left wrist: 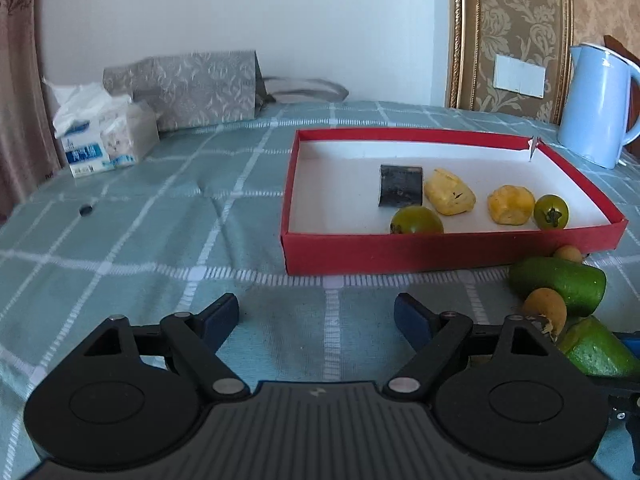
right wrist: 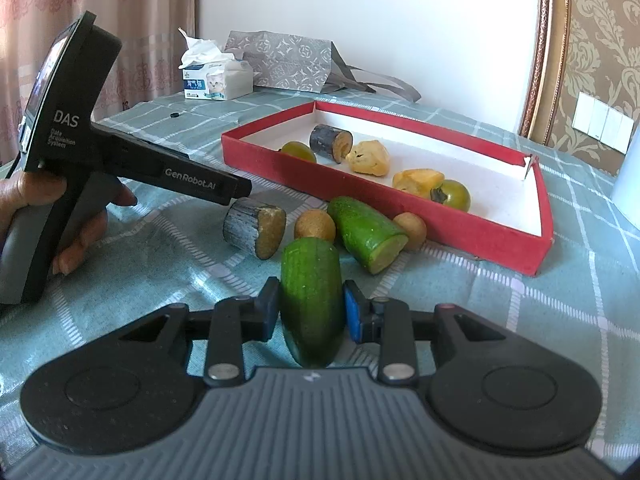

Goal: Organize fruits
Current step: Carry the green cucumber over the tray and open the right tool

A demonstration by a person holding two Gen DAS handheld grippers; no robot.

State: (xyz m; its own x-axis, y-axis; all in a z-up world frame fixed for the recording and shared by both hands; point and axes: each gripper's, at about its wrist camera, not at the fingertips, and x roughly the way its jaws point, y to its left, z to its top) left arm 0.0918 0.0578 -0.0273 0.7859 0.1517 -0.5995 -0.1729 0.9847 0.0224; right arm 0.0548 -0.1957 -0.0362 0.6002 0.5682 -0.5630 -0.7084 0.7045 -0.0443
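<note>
Pale wall, patterned gold wallpaper and pink curtains close in a bench spread with a green checked cloth (left wrist: pixel 160 208); a tissue pack (left wrist: pixel 104 136), a grey patterned paper bag (left wrist: pixel 188 88) and a light blue kettle (left wrist: pixel 596 104) stand toward the back. A shallow red cardboard tray with a white floor (left wrist: pixel 440 252) already holds two green tomatoes, two yellow lumps and a dark cut piece, so it looks to be the sorting place.

The right tongs (right wrist: pixel 311 312) are narrow, pads pressed on both sides of a green cucumber half (right wrist: pixel 310 304) lying lengthwise between them, probably ready for lifting into the tray. Just ahead on the cloth, another green cucumber piece (right wrist: pixel 364 236), two small brown round fruits and a dark-skinned cut stub (right wrist: pixel 254 228) wait beside the tray's front wall.

The left tongs (left wrist: pixel 316 316) stand wide with nothing between them, over bare cloth in front of the tray, likely free for another fruit.
</note>
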